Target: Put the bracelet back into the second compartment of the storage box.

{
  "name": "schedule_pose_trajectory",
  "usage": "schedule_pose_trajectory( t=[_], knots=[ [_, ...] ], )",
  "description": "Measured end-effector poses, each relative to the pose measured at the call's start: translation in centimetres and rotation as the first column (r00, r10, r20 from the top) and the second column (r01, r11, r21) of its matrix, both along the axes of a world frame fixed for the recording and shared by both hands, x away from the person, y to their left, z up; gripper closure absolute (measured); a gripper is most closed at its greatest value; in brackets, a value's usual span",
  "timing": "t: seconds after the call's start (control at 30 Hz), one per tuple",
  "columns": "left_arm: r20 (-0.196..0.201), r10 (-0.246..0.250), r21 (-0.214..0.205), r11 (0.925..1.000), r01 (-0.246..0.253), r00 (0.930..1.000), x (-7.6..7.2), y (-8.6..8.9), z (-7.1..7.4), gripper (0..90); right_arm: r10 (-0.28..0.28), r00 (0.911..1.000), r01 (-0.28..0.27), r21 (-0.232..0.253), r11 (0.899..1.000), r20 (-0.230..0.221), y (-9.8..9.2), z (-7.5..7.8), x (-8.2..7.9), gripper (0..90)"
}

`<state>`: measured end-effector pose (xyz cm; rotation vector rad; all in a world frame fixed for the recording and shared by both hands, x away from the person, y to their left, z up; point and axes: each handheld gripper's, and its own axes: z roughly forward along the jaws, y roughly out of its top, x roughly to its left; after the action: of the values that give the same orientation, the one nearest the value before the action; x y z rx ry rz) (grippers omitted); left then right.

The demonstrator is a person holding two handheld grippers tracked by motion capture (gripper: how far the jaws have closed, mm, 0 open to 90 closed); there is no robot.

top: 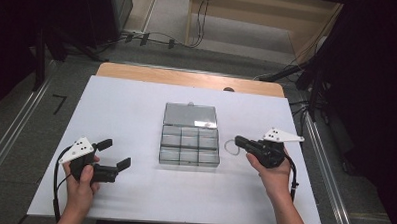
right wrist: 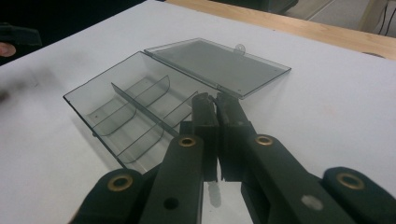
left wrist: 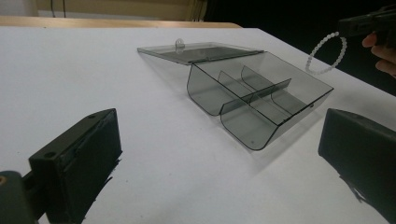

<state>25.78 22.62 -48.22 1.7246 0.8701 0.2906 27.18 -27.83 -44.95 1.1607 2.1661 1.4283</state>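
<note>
- Nearest the person, the left tool (top: 113, 154) rests low on the white table (top: 123, 199), its jaws spread wide with nothing between them; its own view shows bare table between the two black pads.
- The right tool (top: 238, 140) is held just right of the box, jaws pressed nearly together on a white bead bracelet (top: 230, 147). In the left gripper view the bracelet (left wrist: 327, 52) hangs as a full loop from that tool's tip, clear of the table.
- The right gripper view looks along the closed jaws, with a pale bit of bead showing beneath them; the loop itself is hidden behind the jaws there.
- In the middle of the table stands the clear smoked compartment box (top: 190, 144), with its hinged lid (top: 190, 114) laid open flat on the far side. All compartments look empty.
- Step in hand, as I judge it: the bracelet is picked up and is being carried to the box. The next move calls for bringing the loop over a compartment on the box's right side, lowering it inside the dividers, then opening the jaws.
- The high view gives the layout of both tools around the box; the gripper views show the curved compartment floors and the small lid tab (right wrist: 240, 47).
- Farthest off, a wooden table edge (top: 187, 77) and floor cables lie beyond.
</note>
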Motion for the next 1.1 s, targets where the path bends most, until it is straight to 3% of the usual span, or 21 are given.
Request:
schedule_pose_trajectory(
  t=[0.33, 1.1],
  knots=[
    [0.0, -0.001, -0.002, 1.0, 0.001, 1.0, 0.0, 0.0, 0.0, 0.0, 0.008, 0.9999, -0.008, 0.011, 1.0, 0.009, 0.2, 0.8, 0.3, 86.0],
    [0.0, -0.002, -0.005, 1.0, 0.002, 1.0, 0.0, 0.0, 0.0, 0.0, 0.049, 0.9981, -0.049, 0.015, 0.999, 0.037, 2.9, 2.6, 1.9, 86.0]
  ],
)
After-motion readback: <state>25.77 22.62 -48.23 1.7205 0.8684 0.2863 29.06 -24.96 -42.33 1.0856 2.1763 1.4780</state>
